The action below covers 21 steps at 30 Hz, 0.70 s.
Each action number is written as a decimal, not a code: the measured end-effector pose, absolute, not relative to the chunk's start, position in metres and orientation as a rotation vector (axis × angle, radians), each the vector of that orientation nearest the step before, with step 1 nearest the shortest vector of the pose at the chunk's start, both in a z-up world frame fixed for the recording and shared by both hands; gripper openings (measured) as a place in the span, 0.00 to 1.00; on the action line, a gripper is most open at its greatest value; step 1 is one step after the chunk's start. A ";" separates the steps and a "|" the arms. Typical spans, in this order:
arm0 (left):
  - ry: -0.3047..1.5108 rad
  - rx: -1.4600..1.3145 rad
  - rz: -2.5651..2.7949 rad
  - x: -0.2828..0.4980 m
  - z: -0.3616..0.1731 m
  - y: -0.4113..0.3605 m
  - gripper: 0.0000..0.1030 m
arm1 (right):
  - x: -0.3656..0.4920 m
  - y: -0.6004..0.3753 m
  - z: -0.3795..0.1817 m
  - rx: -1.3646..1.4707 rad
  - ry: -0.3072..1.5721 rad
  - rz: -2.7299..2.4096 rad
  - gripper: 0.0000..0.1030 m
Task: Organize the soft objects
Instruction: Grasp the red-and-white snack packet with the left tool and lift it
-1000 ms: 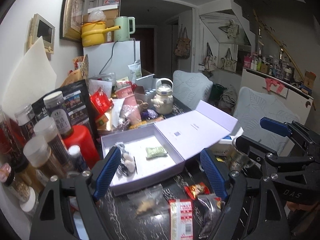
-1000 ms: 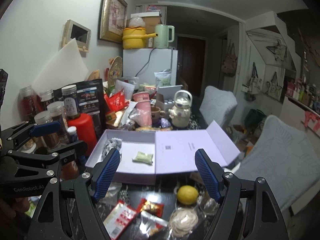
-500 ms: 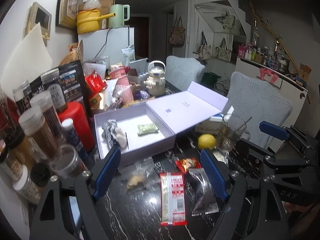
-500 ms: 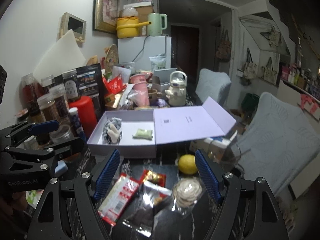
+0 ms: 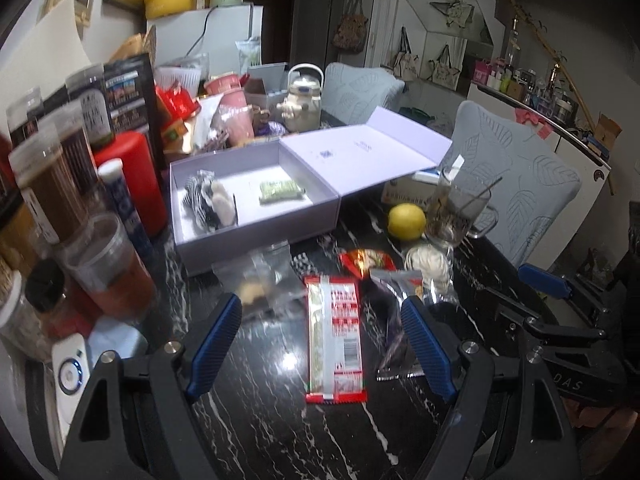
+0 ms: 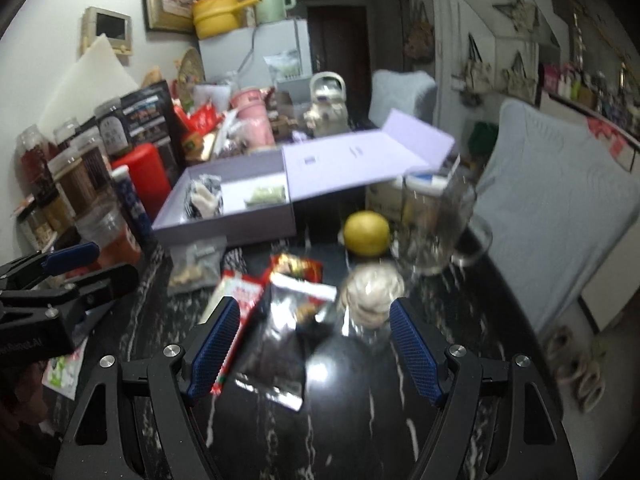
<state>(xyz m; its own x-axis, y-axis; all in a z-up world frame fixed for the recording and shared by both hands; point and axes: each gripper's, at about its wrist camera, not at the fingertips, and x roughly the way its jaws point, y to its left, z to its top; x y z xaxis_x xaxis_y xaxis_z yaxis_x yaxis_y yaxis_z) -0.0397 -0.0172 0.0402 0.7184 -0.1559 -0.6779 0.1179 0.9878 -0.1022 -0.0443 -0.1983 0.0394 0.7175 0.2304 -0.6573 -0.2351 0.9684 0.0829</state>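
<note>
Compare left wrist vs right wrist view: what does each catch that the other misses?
Left wrist only: a white device with a blue ring at its lower left, and the right gripper at its right edge. Right wrist only: slippers on the floor and the left gripper at its left edge. Both: the open lilac box, the lemon, the red-and-white packet.

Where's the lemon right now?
In the left wrist view, the lemon sits right of centre on the black table, beside the glass mug.
</note>
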 end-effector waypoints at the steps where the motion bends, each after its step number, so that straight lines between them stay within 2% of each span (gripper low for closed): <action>1: 0.760 -0.051 -0.146 -0.041 0.036 -0.018 0.80 | -0.045 -0.200 0.035 0.001 0.739 0.254 0.76; 21: 0.945 -0.082 -0.159 -0.032 -0.029 -0.020 0.80 | -0.043 -0.206 -0.025 0.070 0.911 0.257 0.76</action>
<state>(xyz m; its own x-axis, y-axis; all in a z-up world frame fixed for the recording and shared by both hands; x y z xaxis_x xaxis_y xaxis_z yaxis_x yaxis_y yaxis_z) -0.0320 -0.0203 -0.0294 0.5750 -0.1711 -0.8001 0.0997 0.9853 -0.1390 -0.0429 -0.2064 -0.0249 0.5845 0.2497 -0.7721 -0.1905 0.9671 0.1685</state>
